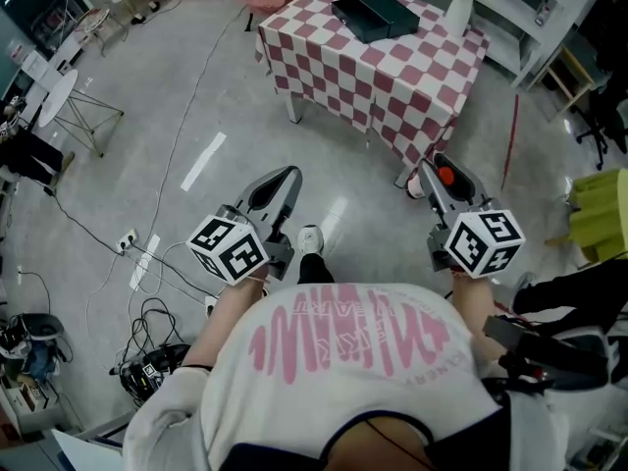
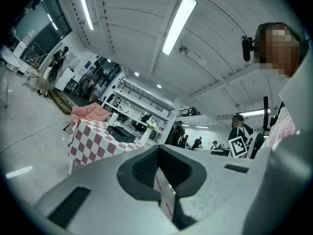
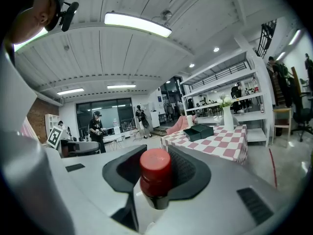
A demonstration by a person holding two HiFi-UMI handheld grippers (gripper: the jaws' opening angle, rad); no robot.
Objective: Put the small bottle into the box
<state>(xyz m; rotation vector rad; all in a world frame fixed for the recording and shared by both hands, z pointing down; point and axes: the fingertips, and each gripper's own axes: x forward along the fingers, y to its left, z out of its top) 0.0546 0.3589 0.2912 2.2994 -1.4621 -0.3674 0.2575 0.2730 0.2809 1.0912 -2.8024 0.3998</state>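
White T-shirt [image 1: 334, 391] shows pink lettering; grey left gripper [image 1: 284, 178] and right gripper [image 1: 439, 165] carry black-and-white marker cubes [image 1: 228, 248].

The person holds both grippers low in front of the body, jaws pointing forward and well apart from each other. The left gripper [image 1: 278, 186] has its jaws together, with nothing between them. The right gripper [image 1: 438, 168] is clamped on the small bottle [image 3: 155, 173] (red cap up).

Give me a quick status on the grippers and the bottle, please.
Left gripper shut, empty. Right gripper shut on small bottle. Box on checked table ahead; vase near it.
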